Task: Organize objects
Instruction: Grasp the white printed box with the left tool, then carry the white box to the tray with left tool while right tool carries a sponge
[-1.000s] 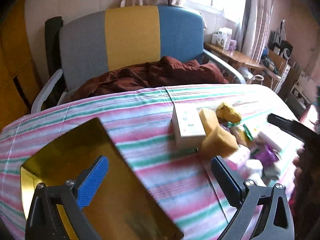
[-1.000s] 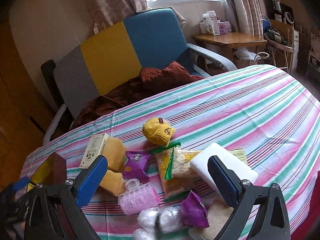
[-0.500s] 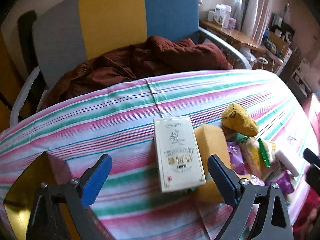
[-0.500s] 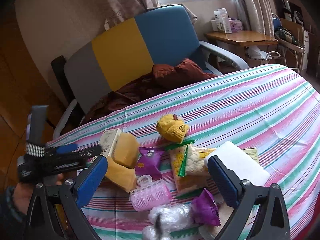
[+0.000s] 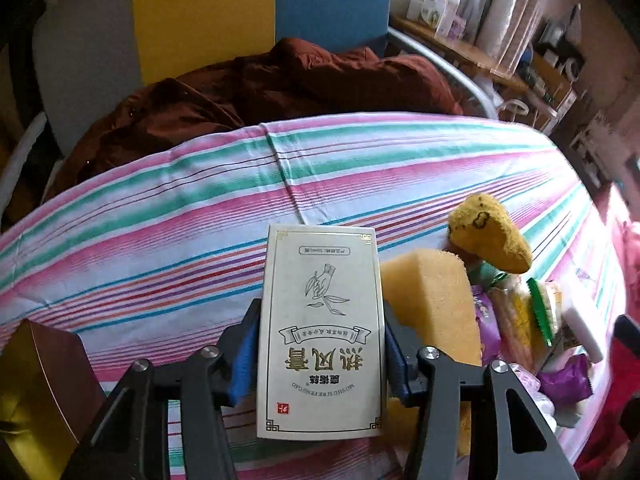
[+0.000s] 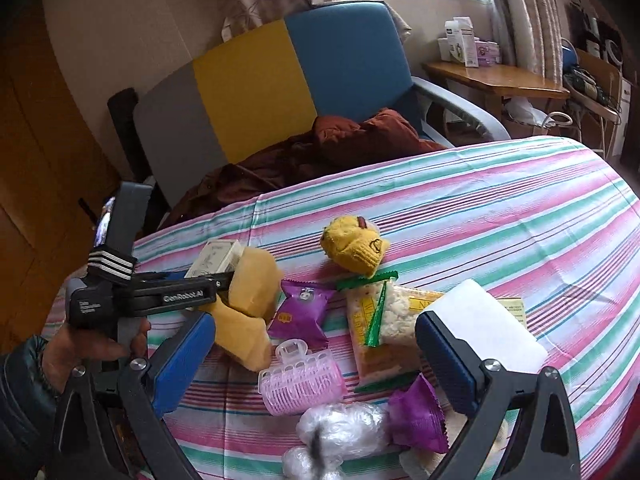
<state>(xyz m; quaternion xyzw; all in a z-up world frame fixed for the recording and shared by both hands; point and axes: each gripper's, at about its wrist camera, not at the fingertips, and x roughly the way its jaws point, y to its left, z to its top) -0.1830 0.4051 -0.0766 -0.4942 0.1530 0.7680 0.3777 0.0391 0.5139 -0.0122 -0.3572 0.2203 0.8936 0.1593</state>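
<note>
Your left gripper (image 5: 320, 356) is closing its 2 jaws on the white box (image 5: 320, 332), pads seemingly touching it; your right gripper (image 6: 316, 356) hovers wide open above the hair roller (image 6: 302, 376).

White printed box (image 5: 320, 332) flat beside yellow sponge (image 5: 430, 304).

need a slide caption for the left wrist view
Left claw closing around a white printed box on the striped tablecloth, beside a yellow sponge.
</note>
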